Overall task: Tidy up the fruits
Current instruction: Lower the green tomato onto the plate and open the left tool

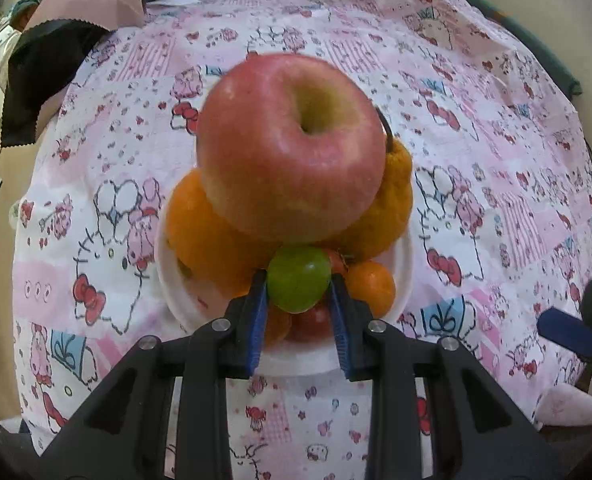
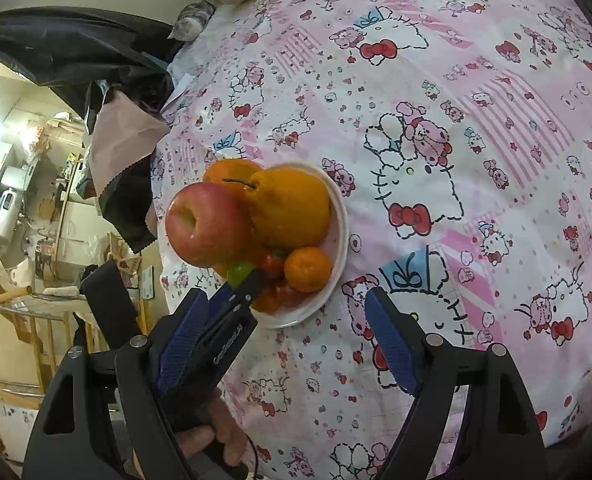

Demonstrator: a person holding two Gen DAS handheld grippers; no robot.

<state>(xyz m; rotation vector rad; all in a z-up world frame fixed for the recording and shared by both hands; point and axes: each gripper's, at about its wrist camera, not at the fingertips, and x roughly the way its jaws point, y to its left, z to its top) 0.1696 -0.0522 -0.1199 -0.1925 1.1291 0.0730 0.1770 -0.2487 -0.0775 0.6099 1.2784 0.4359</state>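
A white plate (image 1: pixel 168 280) on the pink cartoon tablecloth holds a pile of fruit. A big red apple (image 1: pixel 292 148) sits on top of two large oranges (image 1: pixel 204 232), with a small mandarin (image 1: pixel 371 288) and red tomatoes (image 1: pixel 311 322) at the front. My left gripper (image 1: pixel 298 292) is shut on a small green fruit (image 1: pixel 298 284) at the pile's near edge. In the right wrist view the plate (image 2: pixel 341 220), apple (image 2: pixel 206 224) and green fruit (image 2: pixel 240 272) show with the left gripper on it. My right gripper (image 2: pixel 284 344) is open and empty, just in front of the plate.
The tablecloth (image 1: pixel 475 128) covers the whole table. A black and pink cloth (image 1: pixel 56 64) hangs at the far left edge. The right gripper's blue finger (image 1: pixel 569 334) shows at the right. Room clutter lies beyond the left table edge (image 2: pixel 24 200).
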